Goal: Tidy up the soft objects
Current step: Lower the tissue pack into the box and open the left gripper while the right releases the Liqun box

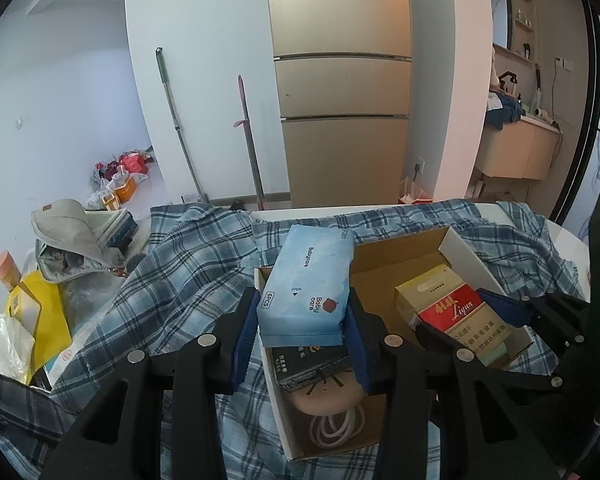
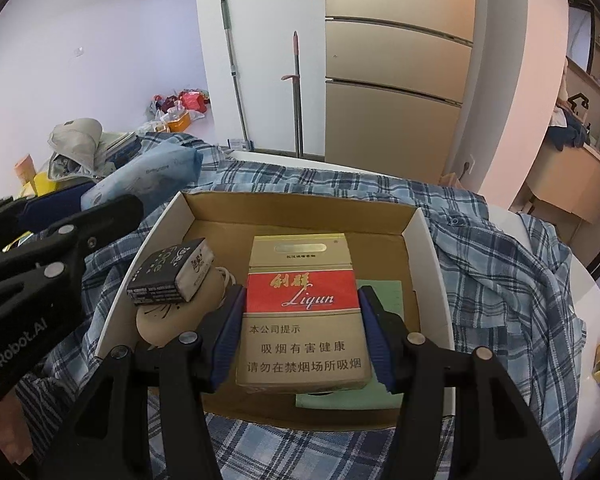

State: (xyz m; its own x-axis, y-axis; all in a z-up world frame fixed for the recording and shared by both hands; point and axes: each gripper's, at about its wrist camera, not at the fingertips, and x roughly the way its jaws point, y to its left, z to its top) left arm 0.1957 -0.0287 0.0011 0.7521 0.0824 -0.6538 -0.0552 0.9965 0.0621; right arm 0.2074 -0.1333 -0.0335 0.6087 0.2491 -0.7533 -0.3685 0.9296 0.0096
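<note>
Tissue pack [image 1: 306, 284], pale blue and soft, hangs clamped between the left gripper [image 1: 302, 328] pads over the near-left corner of the cardboard box [image 2: 430, 248], above a dark packet [image 1: 312, 362] and a beige round thing with a white cord. Inside the box's right half, the right gripper [image 2: 302, 334] squeezes a red-and-gold cigarette carton [image 2: 302, 304] above a green sheet. This looks like the loading step; next, each load probably needs lowering and releasing. Free floor remains at the box's far end, the walls crowd both grippers, and plaid cloth [image 2: 500, 280] surrounds the box.
</note>
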